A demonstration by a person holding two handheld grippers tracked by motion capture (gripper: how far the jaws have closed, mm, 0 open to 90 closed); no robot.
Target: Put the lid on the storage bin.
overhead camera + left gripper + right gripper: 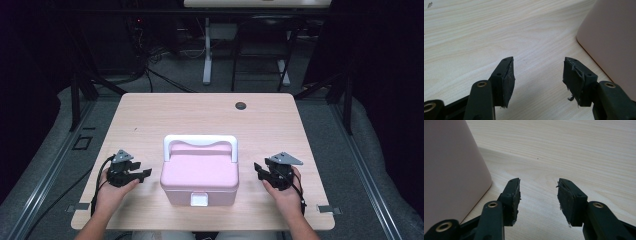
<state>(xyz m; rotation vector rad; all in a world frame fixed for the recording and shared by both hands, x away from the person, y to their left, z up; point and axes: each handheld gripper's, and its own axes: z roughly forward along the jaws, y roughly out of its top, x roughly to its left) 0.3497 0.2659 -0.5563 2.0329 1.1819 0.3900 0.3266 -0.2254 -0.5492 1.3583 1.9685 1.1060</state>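
A pale pink plastic box [200, 176] with rounded corners, a smooth matt lid and a white hoop handle [200, 141] folded back along its far edge sits near the middle of the light wood-grain surface [200, 112], toward the near edge. A small white square latch [199, 200] sits on its near face.

The left tongs [144, 173] rest low over the surface just left of the box, held in a hand [111, 192] that comes in from the near edge. In the left gripper view the left tongs [537, 72] stand spread with only bare wood grain between the black, scuffed rubber pads [509, 80], whose edges are frayed. The pink side wall of the box [609, 42] rises just to the right of them, apart from the pads.

The right tongs [260, 170] lie just right of the box, their tips pointing toward it, carried by the other hand [285, 192]. In the right gripper view the right tongs [538, 195] are also spread, empty, with worn pads [566, 200]; the curved pink wall [451, 170] stands close at the left and casts a soft shadow on the wood, not touching the tongs.

A dark round grommet [241, 105] is set into the surface at its far edge, well apart from the box. Beyond the surface, white metal legs [207, 50] and black cables [160, 75] lie on the grey floor.
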